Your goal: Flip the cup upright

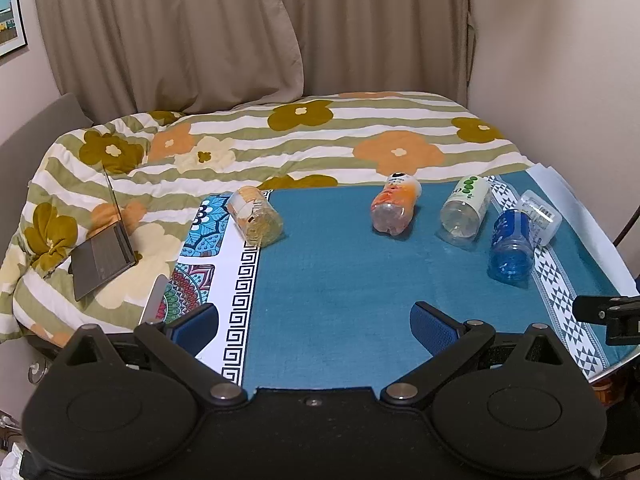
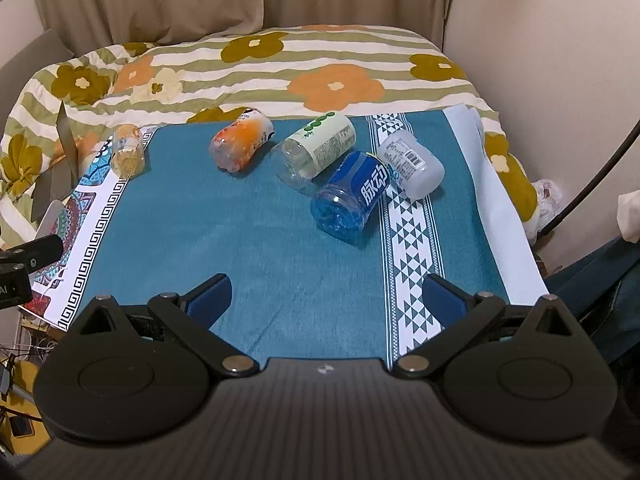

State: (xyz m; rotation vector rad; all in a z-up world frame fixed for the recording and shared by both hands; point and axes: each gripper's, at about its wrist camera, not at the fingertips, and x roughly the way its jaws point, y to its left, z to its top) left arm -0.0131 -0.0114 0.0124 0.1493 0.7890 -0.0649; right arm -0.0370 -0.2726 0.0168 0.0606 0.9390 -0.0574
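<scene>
I have not started yet: my left gripper (image 1: 314, 320) and right gripper (image 2: 326, 294) are both spread wide and empty, so next I must reach to the blue cup (image 2: 352, 198) lying on its side.

— That teal cloth (image 2: 280, 248), what sits around it?

— Behind it, touching its far edge, a quilt (image 2: 280, 64) with olive stripes and big orange and mustard flowers. Past that, beige curtains (image 1: 180, 28).

— And to the left of the cloth?

— A white mat (image 1: 236, 280) with a black key border and bright mandalas, right against it. Further left, on the quilt, an open grey laptop (image 1: 106, 256).

— The right side?

— A white band of dark triangles (image 2: 412, 248), then a plain white sheet (image 2: 500, 200). High on the left wall, a framed picture (image 1: 10, 16).
</scene>
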